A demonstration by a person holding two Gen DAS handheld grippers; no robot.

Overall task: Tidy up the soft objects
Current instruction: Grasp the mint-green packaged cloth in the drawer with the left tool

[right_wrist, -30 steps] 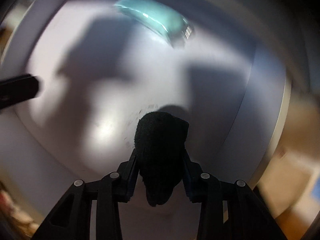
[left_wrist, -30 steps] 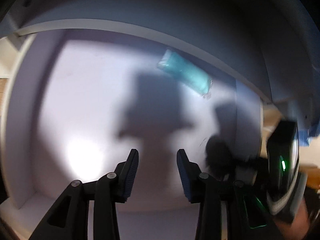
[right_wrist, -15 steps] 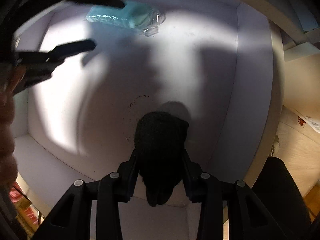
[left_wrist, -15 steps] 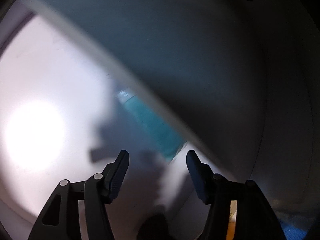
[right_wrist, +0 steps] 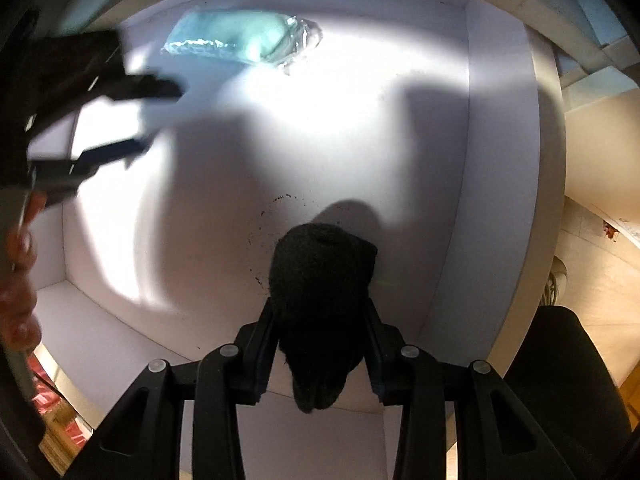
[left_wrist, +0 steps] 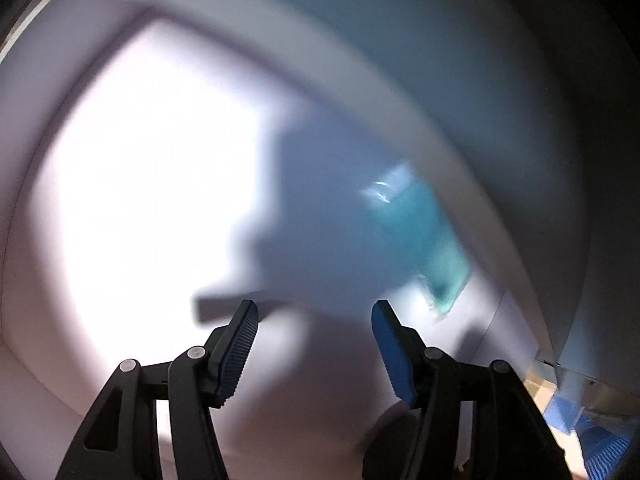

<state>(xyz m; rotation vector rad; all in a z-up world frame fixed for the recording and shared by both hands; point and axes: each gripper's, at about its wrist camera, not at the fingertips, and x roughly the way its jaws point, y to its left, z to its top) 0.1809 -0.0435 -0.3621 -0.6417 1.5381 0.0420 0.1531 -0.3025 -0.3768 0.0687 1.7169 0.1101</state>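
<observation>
White box interior (right_wrist: 500, 160) under hard light, tan floor (right_wrist: 592, 280) beyond its wall.

**Soft items in the white box**

Black fuzzy bundle (right_wrist: 322, 276): rounded, dark, clamped upright above the box floor. Teal pack (right_wrist: 240, 38) in clear crinkled wrap: lying flat, blurred, against the far wall (right_wrist: 400, 16), well apart from the bundle.

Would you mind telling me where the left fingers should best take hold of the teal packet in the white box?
Grip the teal packet across its narrow width near the middle, coming from above. It lies flat and long on the box floor against the far wall, so a side approach looks blocked. The left gripper is open and empty.
</observation>
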